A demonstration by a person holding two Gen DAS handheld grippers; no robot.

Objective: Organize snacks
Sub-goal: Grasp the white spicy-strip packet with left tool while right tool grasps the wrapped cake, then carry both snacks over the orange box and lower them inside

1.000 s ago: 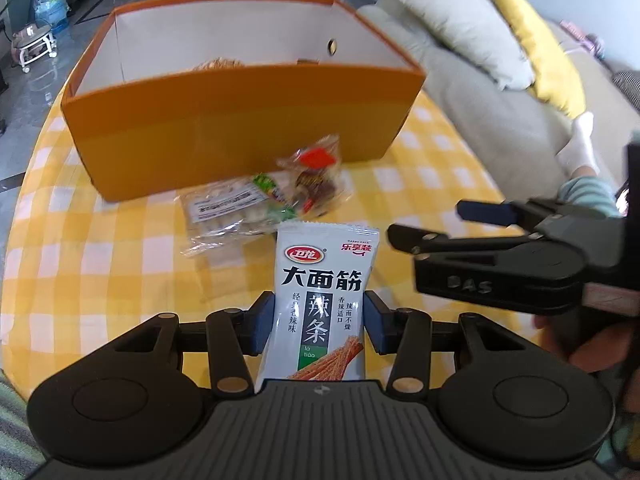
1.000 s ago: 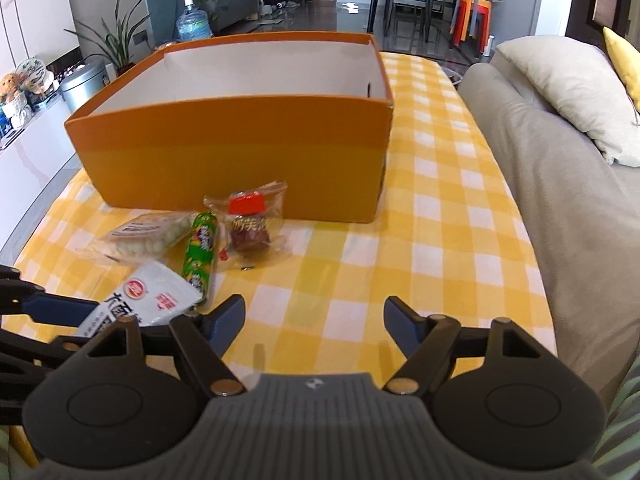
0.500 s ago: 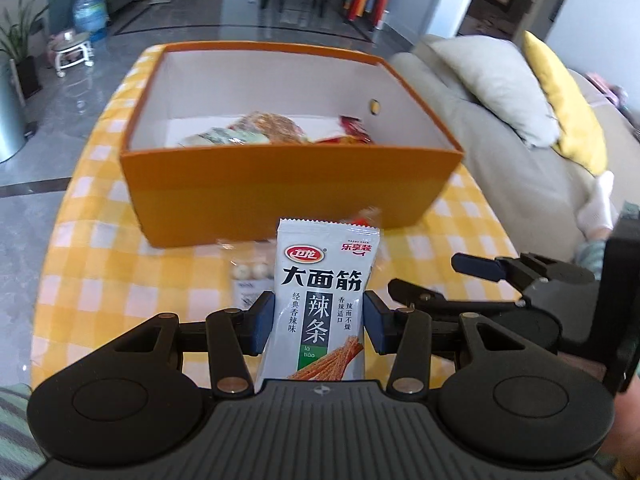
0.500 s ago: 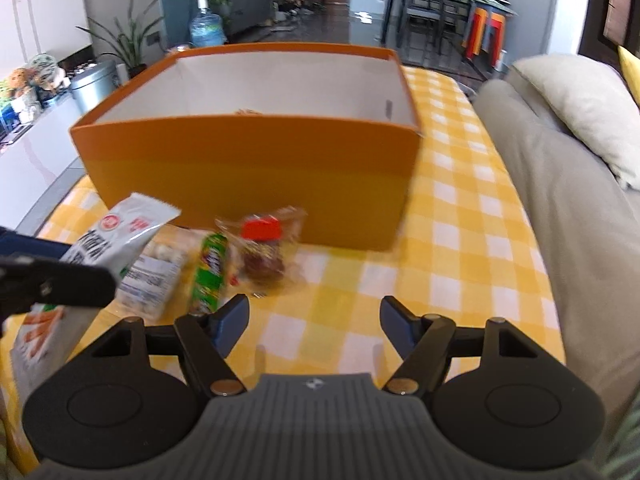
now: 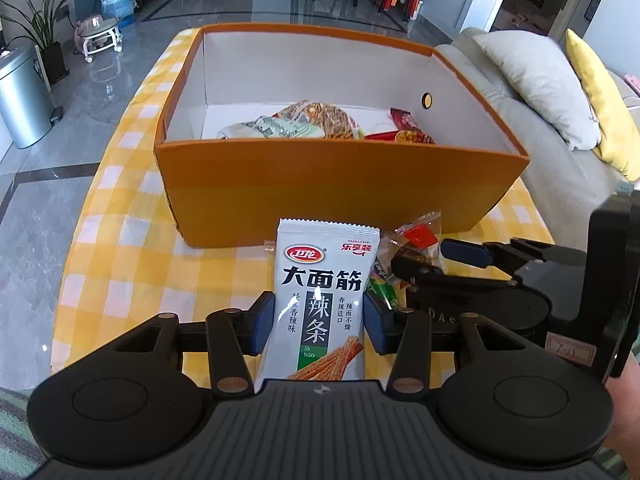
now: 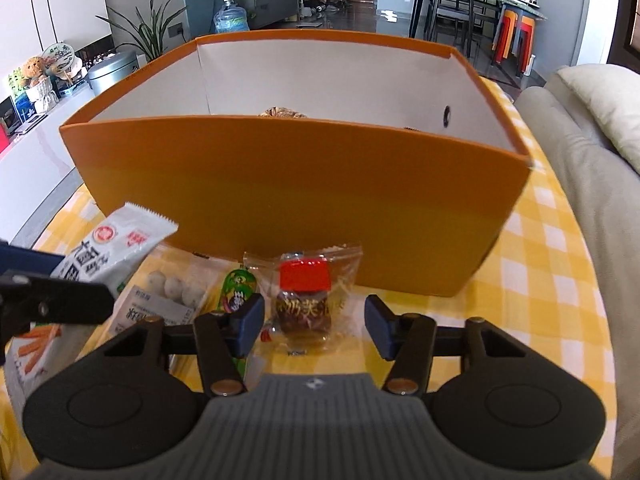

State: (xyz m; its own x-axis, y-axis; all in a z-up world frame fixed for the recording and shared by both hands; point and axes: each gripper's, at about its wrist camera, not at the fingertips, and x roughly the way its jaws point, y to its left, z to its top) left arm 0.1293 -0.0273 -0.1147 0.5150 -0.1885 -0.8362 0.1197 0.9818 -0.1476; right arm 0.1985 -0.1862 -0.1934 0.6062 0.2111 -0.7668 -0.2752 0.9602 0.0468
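Observation:
My left gripper (image 5: 319, 326) is shut on a white spicy-strip snack packet (image 5: 320, 304) and holds it raised in front of the orange box (image 5: 320, 176). The packet also shows in the right wrist view (image 6: 112, 252). Several snack packets (image 5: 312, 122) lie inside the box. My right gripper (image 6: 314, 326) is open, low over a clear packet with a red label (image 6: 306, 300) on the table. A green sausage stick (image 6: 236, 294) and a clear packet of white balls (image 6: 168, 300) lie left of it.
The table carries a yellow-and-white checked cloth (image 6: 552, 280). A grey sofa (image 5: 560, 148) with a white and a yellow cushion stands to the right. A metal bin (image 5: 20, 100) and a water bottle stand on the floor at the left.
My left gripper has risen with the white packet, so the box's inside shows. My right gripper has moved forward and down over the red-labelled packet.

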